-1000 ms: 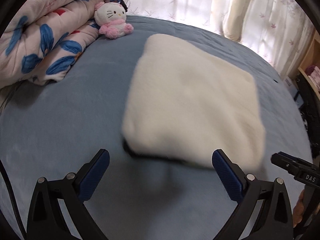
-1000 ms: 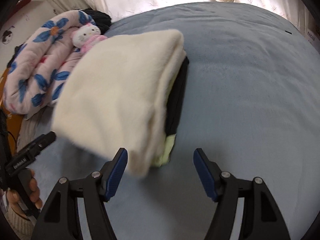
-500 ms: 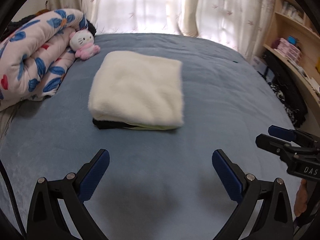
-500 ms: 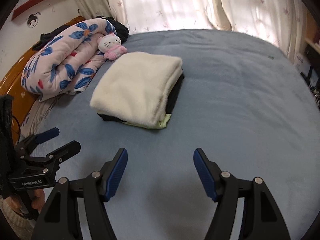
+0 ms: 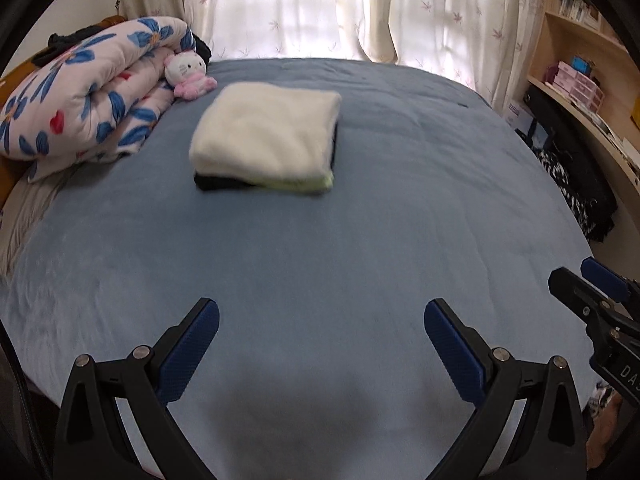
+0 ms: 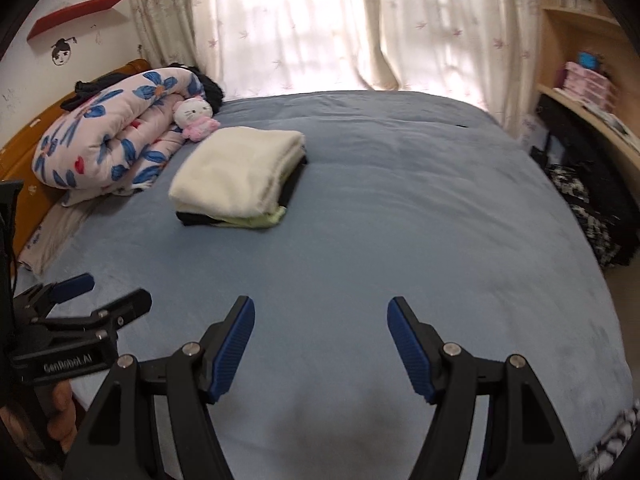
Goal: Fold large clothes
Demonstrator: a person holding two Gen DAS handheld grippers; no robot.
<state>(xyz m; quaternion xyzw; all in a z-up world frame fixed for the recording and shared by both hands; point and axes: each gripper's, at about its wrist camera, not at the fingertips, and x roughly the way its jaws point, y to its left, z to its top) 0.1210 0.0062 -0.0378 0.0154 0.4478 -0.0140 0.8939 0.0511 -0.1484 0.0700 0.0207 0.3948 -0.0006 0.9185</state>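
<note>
A stack of folded clothes point(image 5: 266, 140) point(image 6: 240, 174) lies on the blue bed point(image 5: 360, 240) point(image 6: 400, 220), a cream fleece garment on top with pale green and black pieces under it. My left gripper point(image 5: 320, 332) hangs open over bare sheet well short of the stack, nothing between its fingers. It also shows at the left edge of the right wrist view, left gripper point(image 6: 100, 292). My right gripper point(image 6: 320, 328) is open and empty too, over the near part of the bed. In the left wrist view the right gripper point(image 5: 580, 280) shows at the right edge.
A rolled floral quilt point(image 5: 88, 104) point(image 6: 116, 148) and a white and pink plush cat point(image 5: 188, 76) point(image 6: 196, 116) lie at the bed's far left. Curtains point(image 6: 320, 28) hang behind. Shelves point(image 5: 580, 80) and dark bags point(image 6: 592, 200) stand along the right.
Both grippers have drawn back and up from the stack, which now lies much farther off. A second ago it filled the views right in front of the fingers.
</note>
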